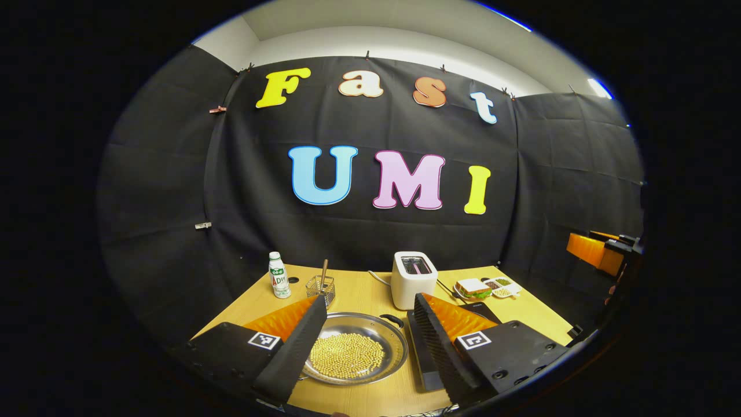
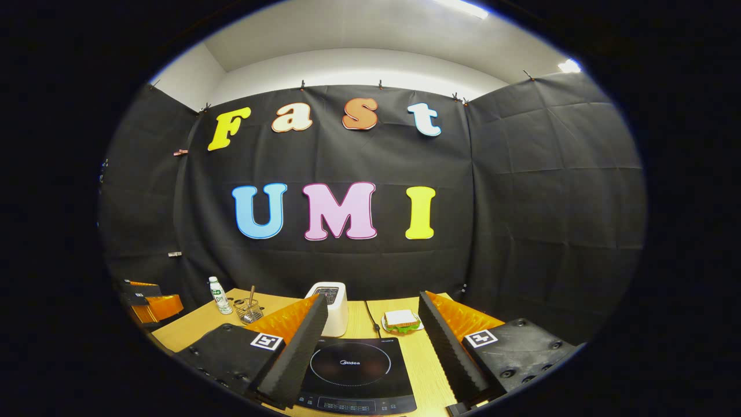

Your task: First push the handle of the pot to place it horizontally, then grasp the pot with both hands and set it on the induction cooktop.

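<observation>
A shallow steel pot [image 1: 382, 341] holding yellow beans lies on the wooden table, low between my left gripper's fingers. Its dark loop handle [image 1: 392, 319] sits at the back right rim. My left gripper [image 1: 369, 301] hovers above the pot, open and empty. The black induction cooktop [image 2: 353, 370] lies flat on the table under my right gripper [image 2: 373, 298], which is open with nothing between its fingers. The right gripper [image 1: 599, 252] also appears far right in the left gripper view. The left gripper [image 2: 150, 304] shows at the far left of the right gripper view.
A white toaster [image 1: 413, 278] stands behind the pot, its cord trailing left. A small milk bottle [image 1: 279, 275] and a wire basket [image 1: 322, 288] with a utensil sit at the back left. A sandwich on a plate [image 1: 473, 288] and a snack tray [image 1: 502, 286] sit back right.
</observation>
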